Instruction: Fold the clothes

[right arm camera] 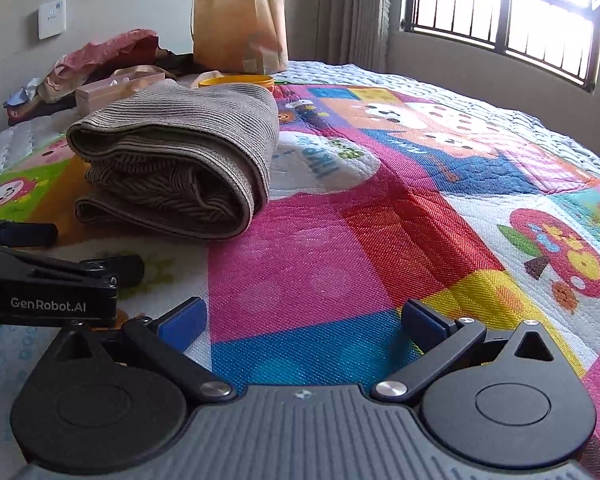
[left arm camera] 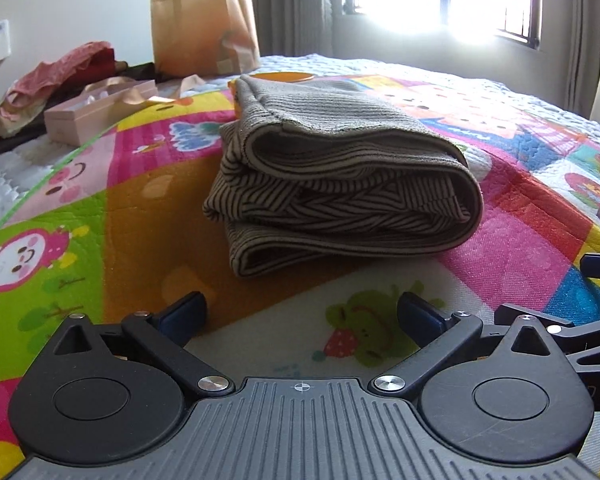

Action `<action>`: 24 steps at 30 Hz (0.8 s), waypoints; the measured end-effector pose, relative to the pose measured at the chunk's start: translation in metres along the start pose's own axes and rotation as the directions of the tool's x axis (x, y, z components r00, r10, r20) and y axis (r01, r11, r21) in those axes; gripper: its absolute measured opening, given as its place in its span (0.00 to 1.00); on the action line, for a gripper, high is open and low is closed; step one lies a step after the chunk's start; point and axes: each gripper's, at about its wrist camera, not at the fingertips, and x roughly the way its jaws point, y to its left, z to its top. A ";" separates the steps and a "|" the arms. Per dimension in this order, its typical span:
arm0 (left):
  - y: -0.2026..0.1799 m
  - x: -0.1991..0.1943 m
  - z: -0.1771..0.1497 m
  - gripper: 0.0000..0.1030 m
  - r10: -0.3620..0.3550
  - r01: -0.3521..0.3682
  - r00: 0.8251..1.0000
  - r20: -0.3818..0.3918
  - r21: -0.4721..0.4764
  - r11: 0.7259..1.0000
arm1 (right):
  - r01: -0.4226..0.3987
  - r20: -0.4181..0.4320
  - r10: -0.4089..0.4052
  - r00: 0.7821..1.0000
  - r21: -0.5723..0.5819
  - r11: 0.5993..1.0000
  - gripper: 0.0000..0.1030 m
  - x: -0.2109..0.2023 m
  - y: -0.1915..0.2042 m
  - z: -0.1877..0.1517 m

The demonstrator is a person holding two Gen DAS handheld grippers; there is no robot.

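Folded striped garment lies on colourful cartoon quilt, at 12 o'clock from left gripper, 10 o'clock from right gripper. Both grippers released, jaws spread wide, nothing between pads, garment apart from both. Paper bag beyond garment, 11 o'clock. Pink box at 10 o'clock.

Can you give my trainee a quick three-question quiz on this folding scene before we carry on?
1. True or false: the left gripper is clamped on the striped garment.
2. What stands behind the garment by the wall? A) brown paper bag B) laundry basket C) lamp
3. What lies under the garment?

Key:
1. False; both it and the right gripper are open and hold nothing.
2. A
3. The colourful cartoon quilt.
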 end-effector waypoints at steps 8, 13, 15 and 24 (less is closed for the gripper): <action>0.000 0.000 0.000 1.00 0.000 0.000 1.000 -0.001 0.001 1.000 | 0.000 0.000 0.000 1.000 -0.001 1.000 1.00 0.001 -0.001 -0.001; 0.000 0.000 0.000 1.00 0.000 0.000 1.000 -0.001 0.001 1.000 | 0.000 -0.001 0.000 1.000 -0.001 1.000 1.00 0.001 -0.002 -0.001; 0.000 0.000 0.000 1.00 0.000 0.000 1.000 -0.001 0.000 1.000 | -0.001 -0.001 0.001 1.000 -0.002 1.000 1.00 0.000 -0.002 -0.001; 0.000 0.000 0.000 1.00 -0.001 0.001 1.000 -0.002 0.000 1.000 | -0.001 -0.002 0.001 1.000 -0.002 1.000 1.00 0.000 -0.002 -0.001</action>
